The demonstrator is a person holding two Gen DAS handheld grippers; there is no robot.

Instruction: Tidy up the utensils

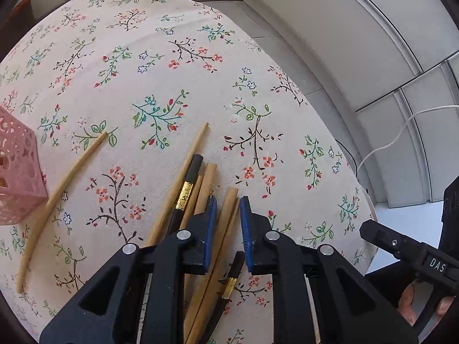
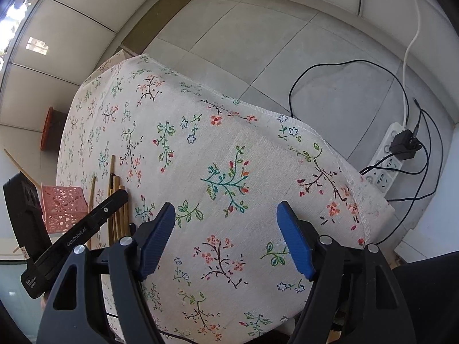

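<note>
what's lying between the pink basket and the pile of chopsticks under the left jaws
One pale chopstick lies alone on the floral cloth between the pink basket and the pile; the left wrist view shows it best.

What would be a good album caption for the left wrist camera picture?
Left gripper poised, jaws narrowly apart, over a pile of chopsticks on a floral tablecloth, pink basket alongside.

- Left claw (image 1: 226,223) points steeply down, jaws narrowly parted, pads not pressing
- Right claw (image 2: 226,238) points steeply down, jaws wide apart, empty
</note>
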